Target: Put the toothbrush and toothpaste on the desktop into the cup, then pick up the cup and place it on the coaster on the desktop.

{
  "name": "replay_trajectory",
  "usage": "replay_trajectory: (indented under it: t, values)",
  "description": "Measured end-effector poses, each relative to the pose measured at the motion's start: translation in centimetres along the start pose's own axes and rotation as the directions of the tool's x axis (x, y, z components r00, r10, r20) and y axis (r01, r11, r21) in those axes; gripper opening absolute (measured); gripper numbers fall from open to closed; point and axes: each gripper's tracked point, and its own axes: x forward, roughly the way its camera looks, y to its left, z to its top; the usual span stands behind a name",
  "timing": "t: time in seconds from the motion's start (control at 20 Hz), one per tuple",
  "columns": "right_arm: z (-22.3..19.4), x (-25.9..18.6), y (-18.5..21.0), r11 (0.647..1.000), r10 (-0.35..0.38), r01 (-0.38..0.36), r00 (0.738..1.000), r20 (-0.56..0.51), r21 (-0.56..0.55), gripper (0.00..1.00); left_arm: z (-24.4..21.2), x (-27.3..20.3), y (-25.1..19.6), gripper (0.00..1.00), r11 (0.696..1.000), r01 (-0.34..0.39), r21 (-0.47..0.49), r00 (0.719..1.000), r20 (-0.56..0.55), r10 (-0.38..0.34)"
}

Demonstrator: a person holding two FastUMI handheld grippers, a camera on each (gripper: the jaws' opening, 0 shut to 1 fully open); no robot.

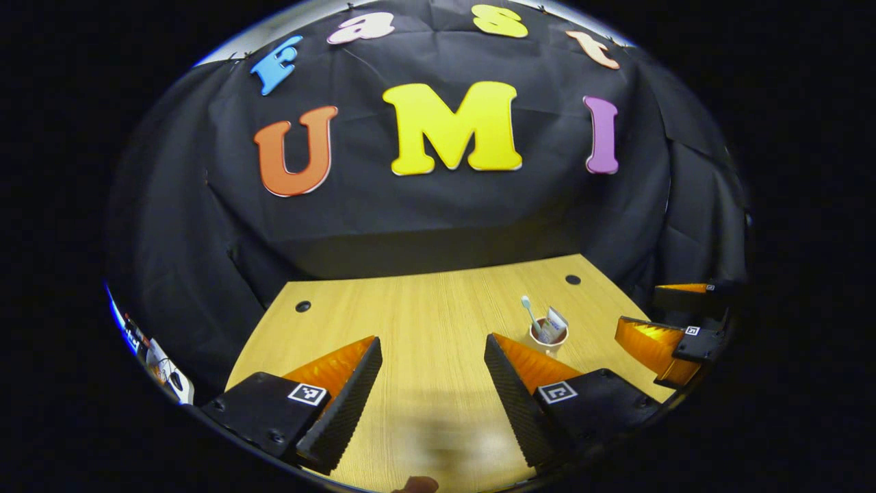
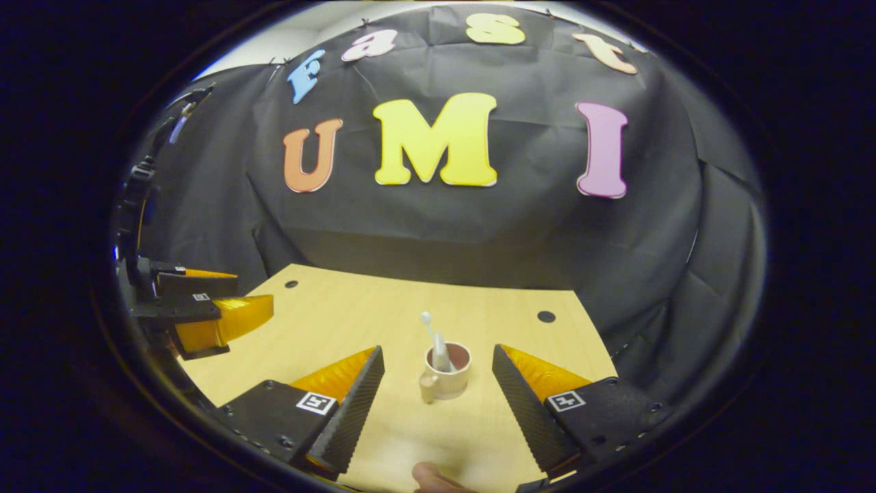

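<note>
Right gripper view showed you the wooden desktop (image 2: pixel 328 329), pale and straight-grained, with two dark round holes near its far edge; the black cloth wall hung creased behind it; your right gripper (image 2: pixel 438 373) held its wedge-shaped, ribbed fingers wide apart and gripped nothing; the left gripper (image 2: pixel 226 318) hung over the desk's left edge, and I could not tell its jaws there; between your right fingers stood the cup (image 2: pixel 446 376), a squat round mug, upright, its small handle turned toward you and to the left; inside it the toothbrush (image 2: pixel 429 329) stood nearly upright, leaning left, head up; the toothpaste (image 2: pixel 440 356) leaned beside it, cap end up. Left gripper view showed your left gripper (image 1: pixel 432 356) spread wide too, holding nothing.
</note>
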Motion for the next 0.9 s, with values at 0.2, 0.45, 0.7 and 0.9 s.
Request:
replay_trajectory:
  t: [0.2, 0.45, 0.7, 0.9]
  values:
    - [2.7, -1.6, 4.0, 0.999, -0.041, 0.043, 0.996, 0.085, -0.017, 0.96, 1.3, 0.6, 0.6, 0.96, 0.997, 0.010, -0.071, 0.996, 0.094, -0.004]
    - [4.0, -3.4, 8.7, 0.996, -0.074, 0.079, 0.988, 0.133, -0.034, 0.96, 1.4, 0.1, 1.9, 0.96, 0.994, 0.028, -0.105, 0.995, 0.102, -0.017]
    - [4.6, -4.4, 12.5, 0.996, -0.043, 0.055, 0.989, 0.140, -0.077, 0.98, 1.6, -0.1, 2.4, 0.96, 0.993, 0.030, -0.111, 0.992, 0.123, -0.017]
    - [5.0, -4.3, 13.4, 0.996, -0.042, 0.053, 0.989, 0.144, -0.074, 0.98, 1.7, -0.1, 2.3, 0.96, 0.993, 0.041, -0.109, 0.992, 0.125, -0.027]
